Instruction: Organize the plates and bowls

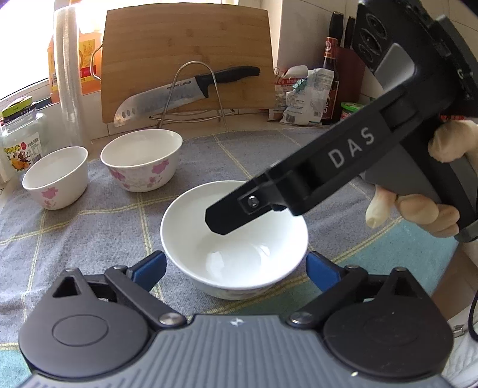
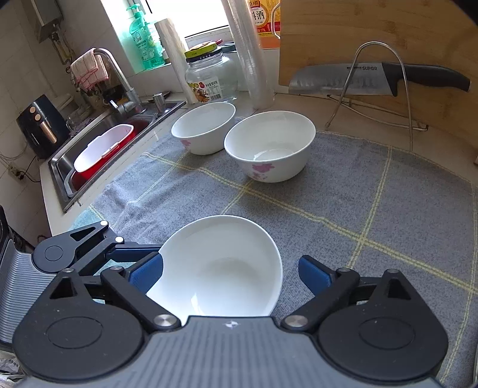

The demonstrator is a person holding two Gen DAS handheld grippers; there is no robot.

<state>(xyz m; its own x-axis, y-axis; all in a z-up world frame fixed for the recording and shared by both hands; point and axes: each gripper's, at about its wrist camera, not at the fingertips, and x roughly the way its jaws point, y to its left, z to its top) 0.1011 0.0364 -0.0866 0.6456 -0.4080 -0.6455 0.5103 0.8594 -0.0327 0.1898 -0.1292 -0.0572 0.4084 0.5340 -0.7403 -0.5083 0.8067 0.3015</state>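
Pretty bright daylight all around, coming from the window (image 2: 191,18) at the back, which is totally blown out. The plain white bowl (image 1: 234,238) catches a soft glare spot inside. Shadows on the grey cloth (image 2: 373,191) are faint and soft. Heavy fisheye bending at the edges and dark corners; the centre is sharp.

The near wall and foot of the plain bowl (image 1: 234,238) sit hidden behind the left gripper (image 1: 236,268) body in the left wrist view. The right gripper (image 1: 227,216) covers part of that bowl's far right rim, and only 1 of its fingers shows there. The cutting board (image 2: 373,44) is cut off by the top and right edges of the right wrist view. The jar (image 1: 21,140) label is too small to read.
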